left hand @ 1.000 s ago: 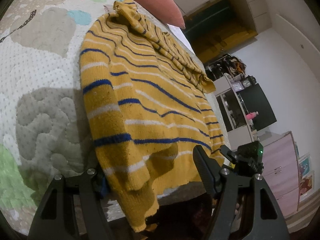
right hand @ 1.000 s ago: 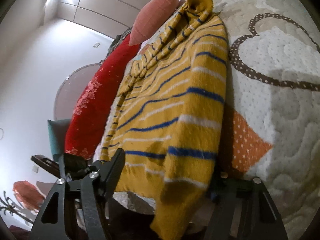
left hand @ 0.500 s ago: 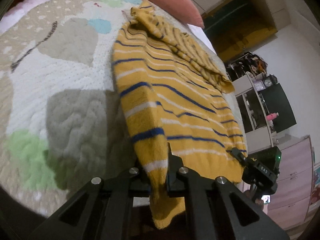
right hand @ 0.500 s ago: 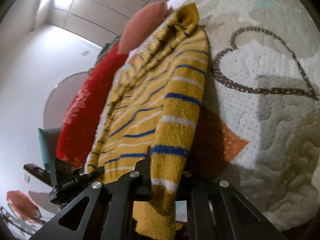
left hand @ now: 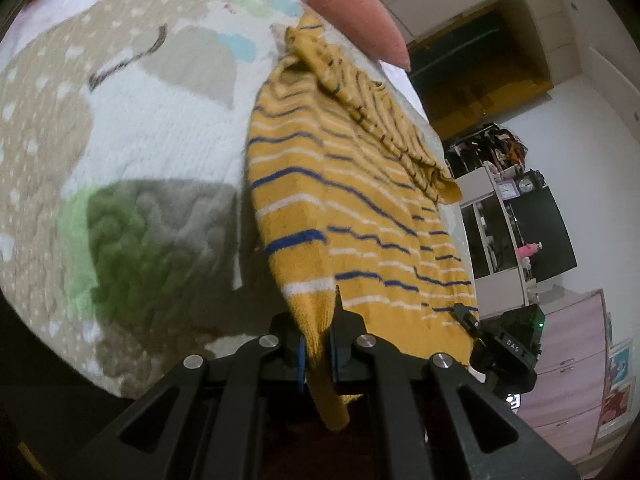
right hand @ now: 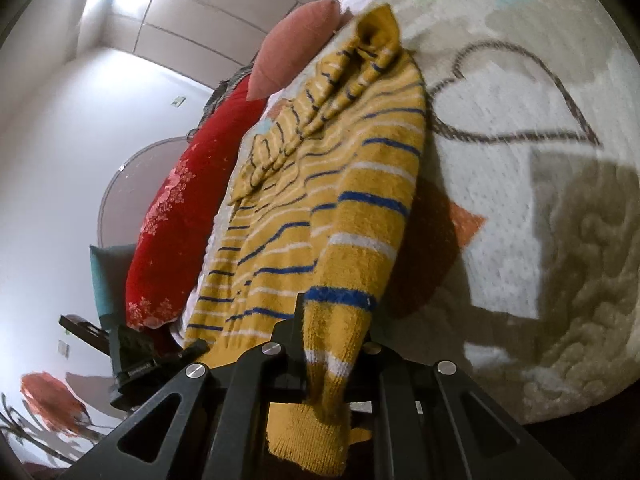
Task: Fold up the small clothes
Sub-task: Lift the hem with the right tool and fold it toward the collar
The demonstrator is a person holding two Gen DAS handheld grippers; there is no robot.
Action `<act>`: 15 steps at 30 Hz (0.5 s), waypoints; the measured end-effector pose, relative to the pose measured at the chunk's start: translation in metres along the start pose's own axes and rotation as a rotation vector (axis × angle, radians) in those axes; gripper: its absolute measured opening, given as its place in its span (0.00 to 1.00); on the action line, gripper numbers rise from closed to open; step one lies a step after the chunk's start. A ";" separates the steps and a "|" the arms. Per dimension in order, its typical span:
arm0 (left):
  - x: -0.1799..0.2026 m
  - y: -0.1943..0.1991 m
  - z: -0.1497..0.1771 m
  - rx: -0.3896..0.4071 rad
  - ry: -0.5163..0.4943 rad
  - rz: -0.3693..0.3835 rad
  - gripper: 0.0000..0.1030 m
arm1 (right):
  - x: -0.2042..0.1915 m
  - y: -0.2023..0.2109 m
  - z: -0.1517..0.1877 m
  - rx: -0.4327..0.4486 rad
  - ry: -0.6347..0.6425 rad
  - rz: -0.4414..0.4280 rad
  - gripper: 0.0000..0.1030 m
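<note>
On the bed (left hand: 132,128), left wrist view: the sweater (left hand: 344,216) lies flat on the quilt, its near hem corner pinched by the left gripper (left hand: 318,346); a pillow (left hand: 356,44) lies beyond. Right wrist view: the right gripper (right hand: 328,344) pinches the other hem corner of the sweater (right hand: 320,208), beside a red cushion (right hand: 188,216).

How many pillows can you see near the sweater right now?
2: a pink pillow beyond the yellow sweater's far end, and a red floral pillow along its side, seen only from the right wrist. More may be hidden.
</note>
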State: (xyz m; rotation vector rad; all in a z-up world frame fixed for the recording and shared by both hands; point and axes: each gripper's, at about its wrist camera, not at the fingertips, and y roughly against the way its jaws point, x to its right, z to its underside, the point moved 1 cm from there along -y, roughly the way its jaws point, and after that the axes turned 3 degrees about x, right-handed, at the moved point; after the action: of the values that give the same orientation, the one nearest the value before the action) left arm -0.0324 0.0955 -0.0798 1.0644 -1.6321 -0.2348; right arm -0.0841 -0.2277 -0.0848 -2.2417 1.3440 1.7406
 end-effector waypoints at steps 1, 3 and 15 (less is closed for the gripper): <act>0.005 -0.002 -0.004 0.003 -0.004 0.000 0.08 | -0.004 -0.001 -0.002 0.003 0.014 0.005 0.10; 0.007 0.000 -0.009 0.008 -0.007 0.004 0.08 | -0.010 0.001 -0.007 0.010 0.040 0.011 0.10; 0.035 -0.011 -0.099 0.091 -0.013 0.038 0.08 | -0.064 -0.019 -0.091 0.064 0.115 -0.057 0.11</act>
State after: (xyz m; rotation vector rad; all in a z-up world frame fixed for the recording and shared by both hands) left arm 0.0595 0.0998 -0.0275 1.1012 -1.6868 -0.1436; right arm -0.0023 -0.2197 -0.0080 -2.3533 1.3211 1.5501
